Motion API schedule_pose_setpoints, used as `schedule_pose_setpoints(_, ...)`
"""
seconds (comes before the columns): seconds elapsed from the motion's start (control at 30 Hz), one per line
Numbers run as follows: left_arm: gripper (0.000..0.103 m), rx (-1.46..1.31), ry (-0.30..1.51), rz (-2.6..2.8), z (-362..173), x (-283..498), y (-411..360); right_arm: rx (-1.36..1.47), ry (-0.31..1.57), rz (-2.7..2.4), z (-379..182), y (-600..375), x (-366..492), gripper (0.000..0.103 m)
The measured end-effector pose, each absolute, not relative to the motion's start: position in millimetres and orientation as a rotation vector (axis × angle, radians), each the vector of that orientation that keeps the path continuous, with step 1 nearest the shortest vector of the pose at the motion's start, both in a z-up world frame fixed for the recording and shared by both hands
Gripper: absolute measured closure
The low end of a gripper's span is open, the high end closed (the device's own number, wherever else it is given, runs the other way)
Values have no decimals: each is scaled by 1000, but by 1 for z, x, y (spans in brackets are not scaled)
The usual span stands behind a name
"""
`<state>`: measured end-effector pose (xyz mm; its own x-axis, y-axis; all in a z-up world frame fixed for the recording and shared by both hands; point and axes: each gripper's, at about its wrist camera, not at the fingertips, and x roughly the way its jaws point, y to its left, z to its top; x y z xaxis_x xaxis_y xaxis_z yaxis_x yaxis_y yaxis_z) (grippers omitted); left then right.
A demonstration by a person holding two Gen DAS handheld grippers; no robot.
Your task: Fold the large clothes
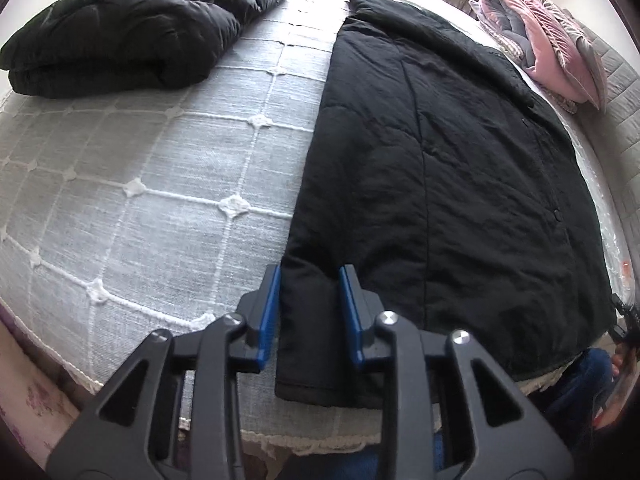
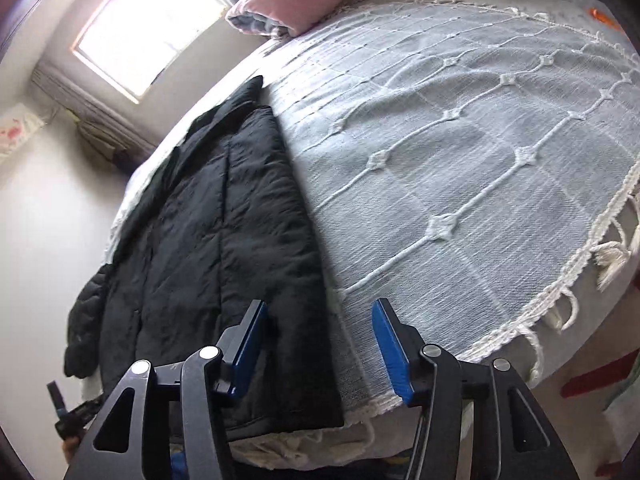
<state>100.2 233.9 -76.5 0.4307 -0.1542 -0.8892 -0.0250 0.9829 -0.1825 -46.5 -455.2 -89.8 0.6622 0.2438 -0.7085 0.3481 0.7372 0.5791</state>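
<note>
Straddling the black coat's [image 1: 440,152] near hem on the bed [image 1: 160,168], our left gripper [image 1: 308,312] and right gripper [image 2: 320,344] stand spread, unclamped; thick padding could slip out if we bite shallow.

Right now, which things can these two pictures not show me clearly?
- Left wrist view: the near hem of the black coat is cut off behind the left gripper.
- Left wrist view: the right gripper is cut by the picture edge; its jaws are unseen there.
- Right wrist view: the pink bedding is cut by the top edge.
- Right wrist view: the orange thing is too small.
</note>
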Motion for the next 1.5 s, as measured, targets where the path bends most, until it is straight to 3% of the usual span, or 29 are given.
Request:
schedule_pose_setpoints(0.3, 66, -242, 1146, -117, -81, 100, 237, 911, 836, 63, -103, -455, -49, 48)
schedule_pose_setpoints(0.37, 66, -249, 1145, -122, -80, 100, 236, 907, 837, 103, -101, -449, -48, 59)
schedule_pose_setpoints(0.63, 66, -225, 1145, -124, -83, 105, 232, 845, 853, 81, -100, -435, -37, 59)
schedule_pose_setpoints(0.83, 60, -231, 1143, -112, -83, 106, 238, 831, 851, 62, -102, -433, -37, 58)
schedule_pose_setpoints(0.9, 48, -228, 1134, -74, -80, 107, 244, 841, 847, 53, -103, -434, -37, 58)
schedule_pose_setpoints(1.03, 43, -278, 1146, -84, -82, 109, 258, 862, 847, 42, -106, -435, -37, 58)
schedule_pose_setpoints(1.1, 36, -312, 1154, -122, -85, 107, 257, 884, 840, 30, -108, -435, -36, 58)
schedule_pose_setpoints(1.3, 35, -243, 1143, -123, -84, 107, 238, 878, 825, 16, -108, -431, -35, 61)
schedule_pose_setpoints(1.37, 41, -248, 1142, -121, -84, 109, 237, 883, 829, 5, -108, -433, -35, 72)
schedule_pose_setpoints(1.47, 68, -254, 1149, -153, -83, 110, 233, 897, 826, 4, -109, -436, -37, 83)
schedule_pose_setpoints(1.5, 84, -244, 1147, -158, -82, 110, 231, 904, 819, 10, -109, -437, -38, 84)
